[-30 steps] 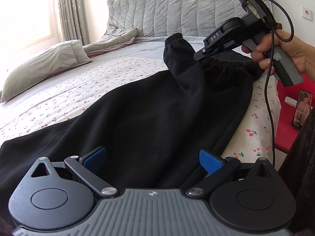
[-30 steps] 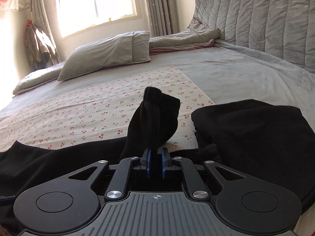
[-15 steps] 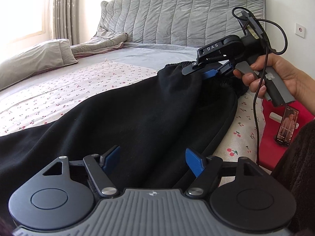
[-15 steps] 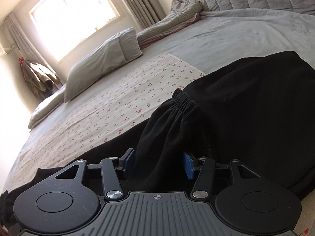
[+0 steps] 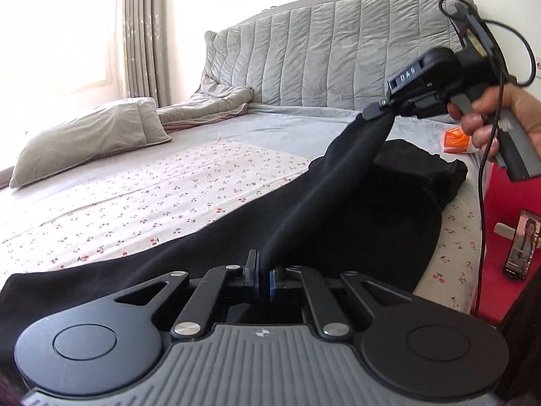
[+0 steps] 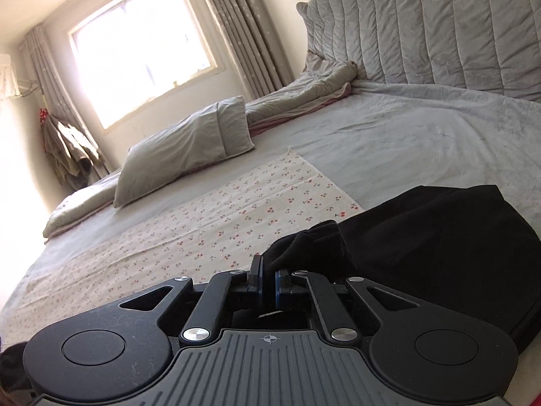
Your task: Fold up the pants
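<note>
Black pants (image 5: 338, 223) lie across the bed on a cherry-print sheet (image 5: 152, 203). My left gripper (image 5: 263, 279) is shut on a fold of the pants near the front edge. My right gripper (image 5: 378, 113) is held up at the upper right and is shut on the other end of the same fold, which stretches taut between the two. In the right wrist view my right gripper (image 6: 267, 284) pinches bunched black cloth, and the rest of the pants (image 6: 439, 253) lie to the right.
A grey pillow (image 5: 91, 138) and a rumpled blanket (image 5: 206, 108) lie at the back by the padded headboard (image 5: 321, 50). An orange packet (image 5: 456, 138) lies on the bed. A red stand (image 5: 507, 237) with a phone (image 5: 520, 243) is at the right.
Both grippers were open half a second ago and have shut on the pants. The right gripper has lifted its end, pulling a taut ridge of cloth up off the bed.
</note>
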